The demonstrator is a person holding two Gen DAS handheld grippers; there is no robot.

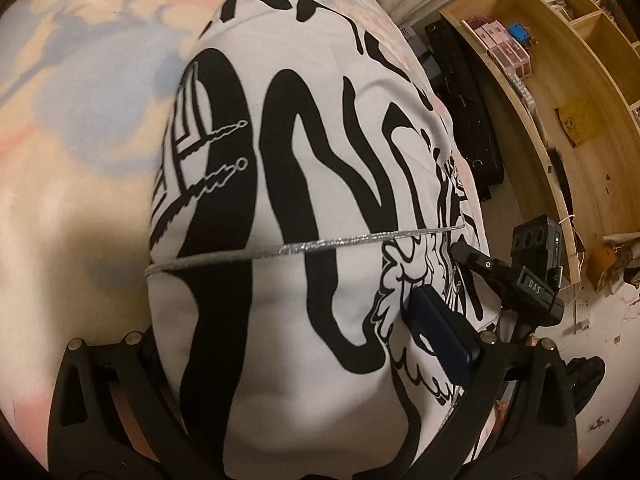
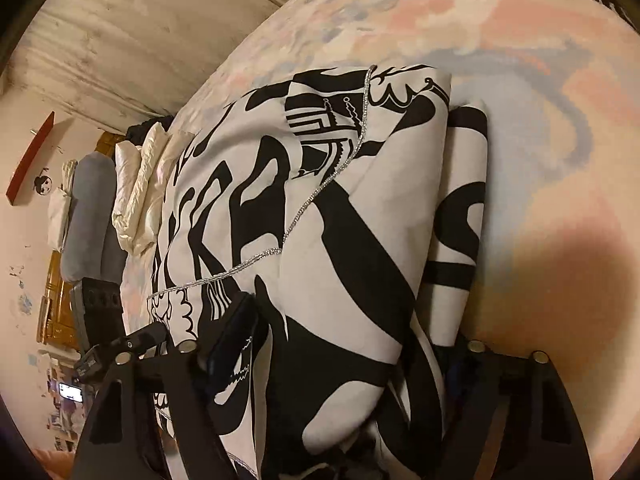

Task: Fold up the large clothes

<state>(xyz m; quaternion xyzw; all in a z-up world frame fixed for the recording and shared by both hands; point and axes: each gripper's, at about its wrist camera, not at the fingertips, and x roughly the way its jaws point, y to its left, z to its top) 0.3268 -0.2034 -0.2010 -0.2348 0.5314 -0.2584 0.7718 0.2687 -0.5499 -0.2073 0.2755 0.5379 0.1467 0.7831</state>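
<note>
Here, a white garment (image 1: 320, 184) with bold black print lies folded on a bed (image 1: 80, 128) whose cover is pastel pink, blue and cream. A thin silver cord (image 1: 340, 242) runs across the cloth.

In the left wrist view, the left gripper (image 1: 316, 356) sits low over the near end of the garment with its jaws spread wide: the cloth fills the gap between them, the blue-padded finger (image 1: 440, 340) rests on the fabric at the right, and the other finger is under or beside the cloth at the left. It is not pinching. The right gripper (image 1: 520, 276) shows at the right edge of the garment, near the bed's side, with a wooden shelf (image 1: 560, 92) beyond it.

In the right wrist view, the right gripper (image 2: 324, 352) also has its jaws wide apart, with a thick bundle of the folded garment (image 2: 320, 220) lying between and over them. Whether either finger presses the cloth I cannot tell. The left gripper (image 2: 120, 344) appears at the left, touching the garment's edge. White pillows (image 2: 140, 192) and a grey bolster (image 2: 88, 216) lie at the far end of the bed.
</note>
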